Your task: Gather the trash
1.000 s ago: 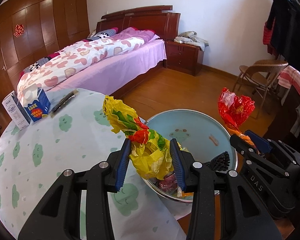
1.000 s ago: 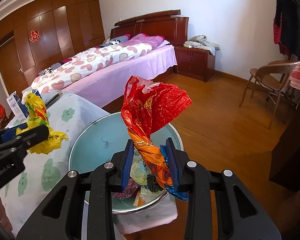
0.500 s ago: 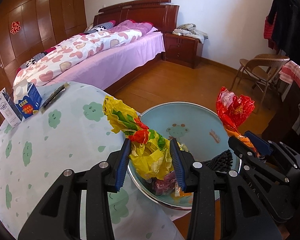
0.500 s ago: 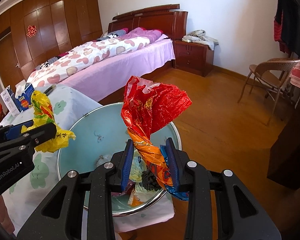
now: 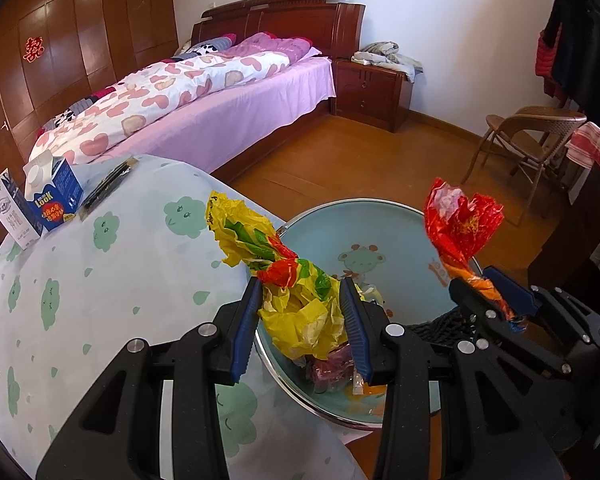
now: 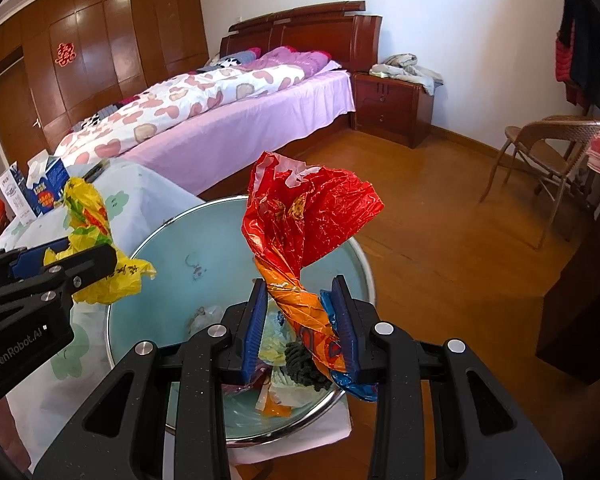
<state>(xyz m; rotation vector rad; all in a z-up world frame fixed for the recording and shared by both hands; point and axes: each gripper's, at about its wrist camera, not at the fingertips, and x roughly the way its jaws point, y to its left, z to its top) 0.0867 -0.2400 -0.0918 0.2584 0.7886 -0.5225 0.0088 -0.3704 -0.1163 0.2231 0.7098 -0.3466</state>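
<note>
My left gripper [image 5: 300, 320] pinches a crumpled yellow bag [image 5: 296, 300] over the near rim of the basin [image 5: 380, 232]. My right gripper [image 6: 300, 320] pinches a twisted red bag [image 6: 308, 216] above the basin's middle. The basin holds more wrappers [image 6: 276, 380] and sits beside the desk [image 5: 100, 300], where a carton [image 5: 54, 196] stands.

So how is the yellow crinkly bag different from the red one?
The yellow bag is mostly yellow with green and red print; the red bag is red, turning orange and blue lower down. The left gripper squeezes the yellow bag; the right gripper squeezes the red bag. Both are crumpled plastic, held above the blue basin that has trash inside.
</note>
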